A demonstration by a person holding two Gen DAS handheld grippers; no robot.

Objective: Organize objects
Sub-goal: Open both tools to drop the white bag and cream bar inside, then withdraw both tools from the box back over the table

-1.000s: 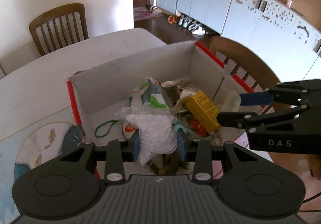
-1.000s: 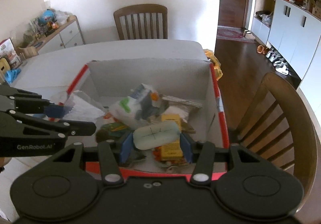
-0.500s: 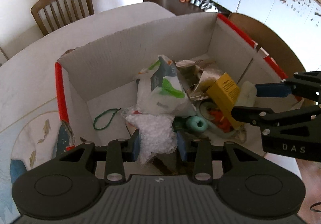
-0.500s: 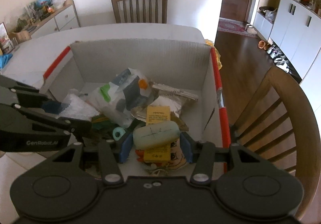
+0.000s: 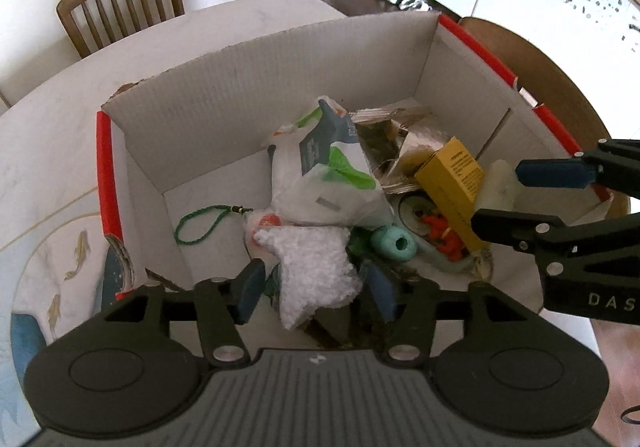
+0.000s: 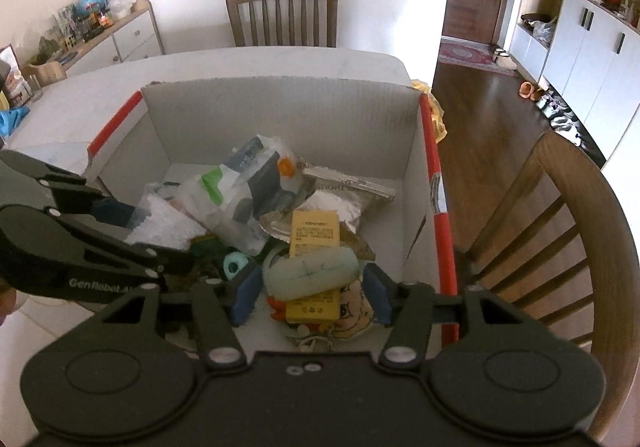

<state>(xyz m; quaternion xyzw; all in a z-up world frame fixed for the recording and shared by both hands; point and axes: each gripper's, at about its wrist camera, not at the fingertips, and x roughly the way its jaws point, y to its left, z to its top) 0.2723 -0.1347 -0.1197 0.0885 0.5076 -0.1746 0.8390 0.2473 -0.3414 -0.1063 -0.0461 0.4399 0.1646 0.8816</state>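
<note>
left gripper (image 5: 316, 287) | tilted down over box (image 5: 248, 79) | jaws opening

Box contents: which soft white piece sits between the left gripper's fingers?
The crumbly white foam chunk, between the opening left gripper. The smooth pale sponge with the pen cross lies in the right gripper.

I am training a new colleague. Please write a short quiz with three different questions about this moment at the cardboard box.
1. True or false: the left gripper has a white foam piece between its opening jaws.
2. What lies between the right gripper jaws? A: pale green sponge; B: yellow carton; C: green cord.
3. Fill in: all these things are over or inside the ____.

Key: 1 true. 2 A. 3 cardboard box.
</note>
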